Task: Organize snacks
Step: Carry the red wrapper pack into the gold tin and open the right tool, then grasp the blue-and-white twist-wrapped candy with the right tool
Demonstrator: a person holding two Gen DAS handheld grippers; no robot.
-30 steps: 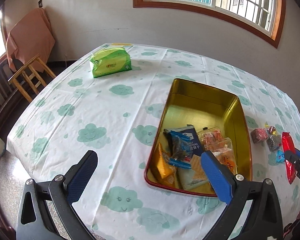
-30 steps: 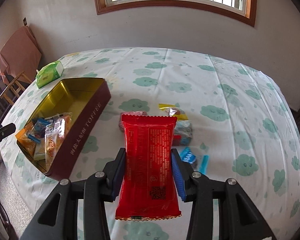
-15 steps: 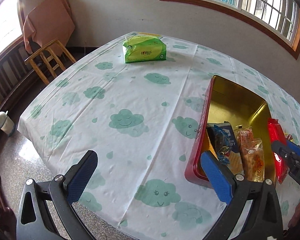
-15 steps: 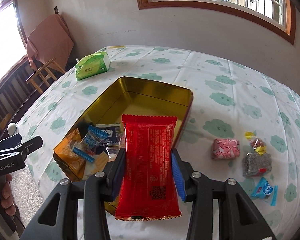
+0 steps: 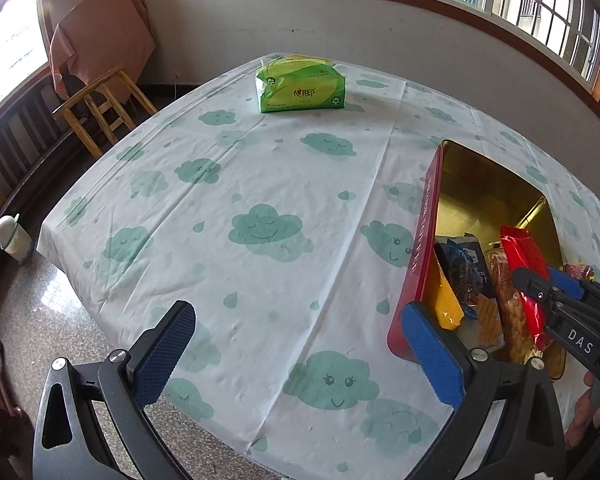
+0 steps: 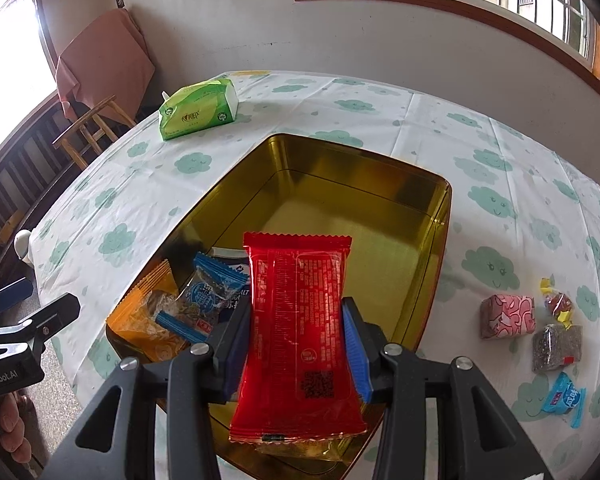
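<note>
My right gripper (image 6: 296, 340) is shut on a red snack packet (image 6: 300, 320), held above the near half of a gold-lined tin (image 6: 380, 188) with dark red walls. Several wrapped snacks lie in the tin's near left corner: an orange packet (image 6: 148, 320) and a blue-ended packet (image 6: 208, 296). My left gripper (image 5: 296, 348) stands open over the cloud-print tablecloth, left of the tin (image 5: 424, 240), with nothing between its fingers. The left wrist view shows the red packet (image 5: 520, 264) and the right gripper over the tin's near end.
A green tissue pack (image 6: 198, 108) sits at the table's far left. Loose snacks lie right of the tin: a pink block (image 6: 508, 316), a dark packet (image 6: 556, 348), a blue candy (image 6: 564, 398). A wooden chair (image 5: 100, 108) stands beyond the left table edge.
My right gripper carried the red packet leftward from above the loose snacks to above the tin. My left gripper swung left, so the tin now sits at the right edge of its view.
</note>
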